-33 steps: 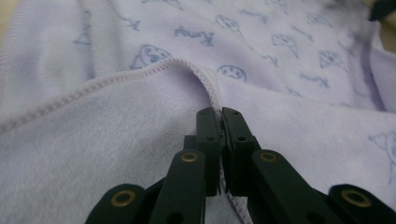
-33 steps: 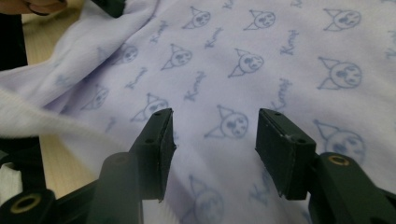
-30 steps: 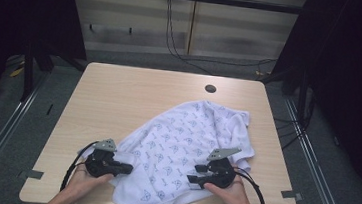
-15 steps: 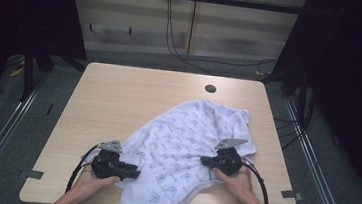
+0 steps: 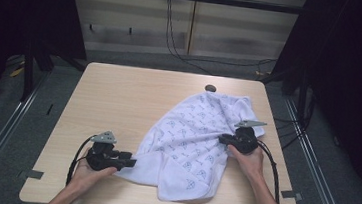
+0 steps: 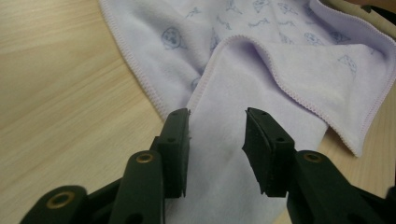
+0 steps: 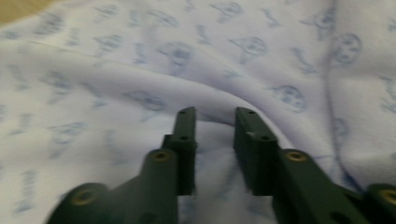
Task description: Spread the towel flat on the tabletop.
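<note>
We risk snagging two layers of the towel (image 5: 192,143) at once, since its lower left corner is folded over. That corner lies between our left hand-held gripper (image 6: 215,140), whose half-open jaws have just been widening. Our right hand-held gripper (image 7: 215,140), reopening, straddles a ridge mid-right on the counter (image 5: 119,96).

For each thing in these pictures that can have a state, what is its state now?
towel: crumpled, partly folded over, lying on the table.
left gripper: jaws apart, just been opening; towel corner lies between them, not pinched.
right gripper: jaws apart over a towel fold, just been opening, not pressing it.
table: left half bare; a small dark disc near its far edge.
</note>
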A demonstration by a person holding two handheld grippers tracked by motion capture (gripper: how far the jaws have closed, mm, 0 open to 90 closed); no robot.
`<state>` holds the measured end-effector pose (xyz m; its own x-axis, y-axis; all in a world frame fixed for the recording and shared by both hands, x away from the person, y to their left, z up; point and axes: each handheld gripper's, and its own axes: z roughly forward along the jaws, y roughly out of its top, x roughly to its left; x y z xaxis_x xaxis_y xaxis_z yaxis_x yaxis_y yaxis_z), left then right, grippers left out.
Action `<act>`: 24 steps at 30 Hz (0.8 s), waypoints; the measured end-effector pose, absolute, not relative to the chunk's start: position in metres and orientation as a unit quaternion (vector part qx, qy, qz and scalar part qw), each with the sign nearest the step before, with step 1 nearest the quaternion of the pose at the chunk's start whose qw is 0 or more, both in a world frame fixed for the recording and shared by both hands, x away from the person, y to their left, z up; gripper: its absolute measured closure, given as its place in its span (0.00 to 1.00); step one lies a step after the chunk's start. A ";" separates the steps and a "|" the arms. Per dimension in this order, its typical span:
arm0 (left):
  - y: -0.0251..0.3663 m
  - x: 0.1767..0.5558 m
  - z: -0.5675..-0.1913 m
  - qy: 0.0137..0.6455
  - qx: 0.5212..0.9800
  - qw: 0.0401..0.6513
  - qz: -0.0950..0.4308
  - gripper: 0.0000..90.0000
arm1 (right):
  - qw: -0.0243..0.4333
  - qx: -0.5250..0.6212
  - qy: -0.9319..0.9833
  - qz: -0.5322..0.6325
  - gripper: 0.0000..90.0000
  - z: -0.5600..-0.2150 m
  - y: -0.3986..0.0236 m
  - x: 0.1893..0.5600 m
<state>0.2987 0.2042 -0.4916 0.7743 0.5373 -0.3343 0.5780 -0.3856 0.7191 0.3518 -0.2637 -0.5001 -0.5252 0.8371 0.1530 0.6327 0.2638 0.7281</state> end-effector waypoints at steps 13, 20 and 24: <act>0.254 0.299 -0.489 0.381 0.796 0.471 -0.007 0.62 | 0.009 0.327 0.828 0.456 0.69 -0.474 -0.174 0.248; 0.244 0.292 -0.493 0.360 0.816 0.451 -0.018 0.57 | -0.058 0.255 0.857 0.445 0.69 -0.491 -0.122 0.241; 0.242 0.291 -0.494 0.361 0.825 0.436 -0.015 0.57 | -0.049 0.241 0.870 0.427 0.62 -0.500 -0.109 0.238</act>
